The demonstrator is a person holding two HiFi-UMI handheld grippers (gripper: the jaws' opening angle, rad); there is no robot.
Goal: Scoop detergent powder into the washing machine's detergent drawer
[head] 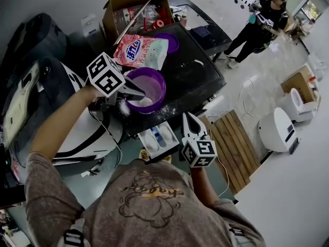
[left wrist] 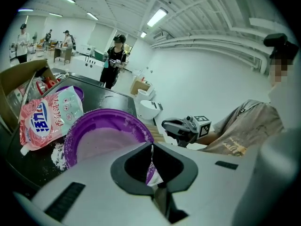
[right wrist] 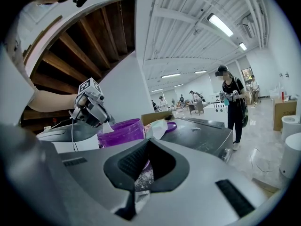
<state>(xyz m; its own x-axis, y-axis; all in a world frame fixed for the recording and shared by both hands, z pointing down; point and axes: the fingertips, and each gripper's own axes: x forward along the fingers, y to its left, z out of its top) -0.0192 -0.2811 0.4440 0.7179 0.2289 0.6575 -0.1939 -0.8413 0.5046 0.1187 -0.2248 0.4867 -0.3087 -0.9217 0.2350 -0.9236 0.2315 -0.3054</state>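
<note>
A purple bowl [head: 149, 86] with white powder in it stands on the washing machine's black top [head: 198, 73]. My left gripper [head: 143, 93] reaches over the bowl's near rim, shut on a thin white scoop [right wrist: 106, 125], which shows edge-on between the jaws in the left gripper view [left wrist: 151, 160]. The white detergent drawer [head: 158, 139] with blue compartments is pulled out below the bowl. My right gripper [head: 186, 117] stays beside the drawer, pointing at the bowl [right wrist: 121, 131], shut with nothing in it. A pink detergent bag [head: 140, 51] lies behind the bowl.
Spilled powder [head: 165, 110] dusts the black top near the bowl. A purple lid [head: 170, 41] and an open cardboard box [head: 134, 12] sit at the back. A wooden pallet [head: 237, 148] lies on the floor at right. A person [head: 262, 19] stands far off.
</note>
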